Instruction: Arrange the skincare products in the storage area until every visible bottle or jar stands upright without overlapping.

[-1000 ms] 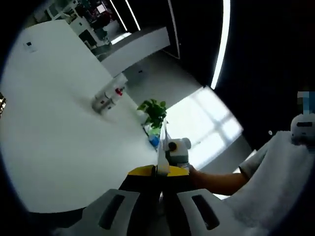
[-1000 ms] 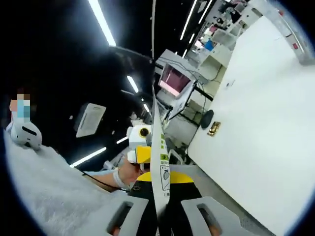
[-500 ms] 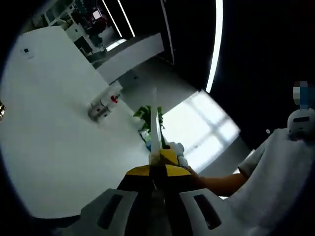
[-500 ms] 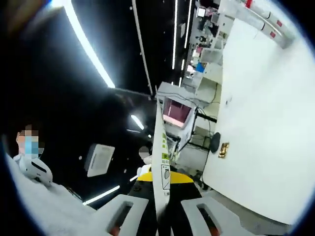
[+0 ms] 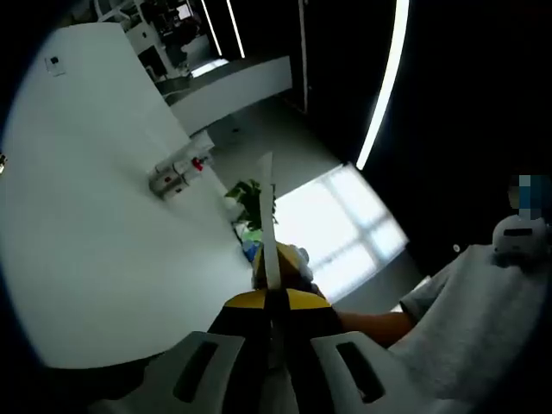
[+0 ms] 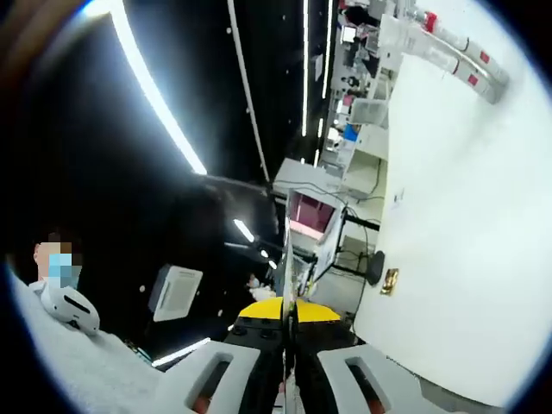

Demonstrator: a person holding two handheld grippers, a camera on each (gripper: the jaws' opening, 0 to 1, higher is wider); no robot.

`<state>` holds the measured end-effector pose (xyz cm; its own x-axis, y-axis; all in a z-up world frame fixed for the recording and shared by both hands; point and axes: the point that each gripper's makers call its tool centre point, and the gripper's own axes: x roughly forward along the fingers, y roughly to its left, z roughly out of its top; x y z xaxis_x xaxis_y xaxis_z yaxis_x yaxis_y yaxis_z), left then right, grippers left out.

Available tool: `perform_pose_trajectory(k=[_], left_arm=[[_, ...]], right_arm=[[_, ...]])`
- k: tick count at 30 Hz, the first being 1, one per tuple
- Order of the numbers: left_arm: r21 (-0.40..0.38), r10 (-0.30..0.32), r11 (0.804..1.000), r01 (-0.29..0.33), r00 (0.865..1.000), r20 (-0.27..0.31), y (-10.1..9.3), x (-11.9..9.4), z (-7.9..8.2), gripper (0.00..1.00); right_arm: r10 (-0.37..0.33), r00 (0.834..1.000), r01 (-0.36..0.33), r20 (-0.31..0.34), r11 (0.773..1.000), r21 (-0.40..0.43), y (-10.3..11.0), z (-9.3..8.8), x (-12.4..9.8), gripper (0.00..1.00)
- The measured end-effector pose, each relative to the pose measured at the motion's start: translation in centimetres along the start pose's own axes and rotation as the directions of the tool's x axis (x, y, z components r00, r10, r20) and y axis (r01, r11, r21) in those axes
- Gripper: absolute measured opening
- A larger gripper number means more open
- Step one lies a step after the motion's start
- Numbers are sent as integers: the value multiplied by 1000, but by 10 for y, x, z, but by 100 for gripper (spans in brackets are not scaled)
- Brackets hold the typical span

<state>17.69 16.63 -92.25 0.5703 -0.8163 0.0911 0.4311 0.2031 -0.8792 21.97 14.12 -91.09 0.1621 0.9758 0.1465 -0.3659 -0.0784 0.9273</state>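
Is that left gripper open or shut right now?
Shut: the left gripper has its jaws pressed together on a thin white strip standing between them.

My views are high in contrast: bright ceiling light strips (image 6: pixel 155 95) flare against black, and a window (image 5: pixel 341 224) blows out to white glare. The white wall (image 5: pixel 95 216) looks evenly lit but soft. Fisheye bending curves the edges, and distant detail blurs.

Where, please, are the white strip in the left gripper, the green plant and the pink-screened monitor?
white strip (image 5: pixel 269 220), left gripper view, its middle.
green plant (image 5: pixel 250 198), left gripper view, its leaves.
monitor (image 6: pixel 310 216), right gripper view, its pink screen.
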Motion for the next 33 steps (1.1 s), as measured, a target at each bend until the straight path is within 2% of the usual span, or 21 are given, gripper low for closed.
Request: perform_pose_trajectory(k=[1, 2, 3, 5, 8, 14, 19, 22, 29, 31, 33], left_arm=[[-8, -11, 1000, 11, 1000, 10, -2, -1, 2, 0], [-30, -22, 999, 23, 999, 35, -4, -2, 6, 0], [-57, -33, 998, 37, 996, 78, -5, -4, 14, 0], [-46, -50, 997, 54, 995, 88, -8, -8, 17, 0], [-18, -57, 998, 59, 994, 96, -9, -9, 18, 0], [-25, -99, 994, 102, 988, 123, -18, -12, 24, 0], [-16, -142, 989, 146, 978, 150, -24, -11, 28, 3], [0, -118, 993, 119, 985, 123, -20, -10, 24, 5], [1, -92, 996, 93, 986, 140, -16, -15, 28, 2], [-12, -83, 996, 86, 987, 137, -14, -15, 28, 1], [-31, -54, 998, 58, 989, 141, -9, -15, 31, 1]], right_arm=[[14, 1000, -14, 4, 999, 32, 1, 1, -1, 0], [23, 999, -23, 24, 999, 30, 1, 4, -2, 0], [27, 999, -28, 29, 999, 34, 2, 5, -2, 0], [48, 997, -50, 55, 998, 45, 6, 8, -1, 0], [58, 996, -61, 62, 997, 56, 7, 8, 2, 0], [112, 988, -129, 105, 976, 175, 11, 8, 5, 0], [100, 988, -118, 120, 982, 151, 13, 9, 7, 0], [95, 991, -107, 96, 986, 126, 16, 3, 17, 0], [63, 995, -69, 83, 995, 74, 12, 0, 27, 0], [39, 997, -43, 60, 997, 58, 10, -3, 26, 0], [17, 1000, -17, -3, 1000, 3, 7, -14, 25, 1]])
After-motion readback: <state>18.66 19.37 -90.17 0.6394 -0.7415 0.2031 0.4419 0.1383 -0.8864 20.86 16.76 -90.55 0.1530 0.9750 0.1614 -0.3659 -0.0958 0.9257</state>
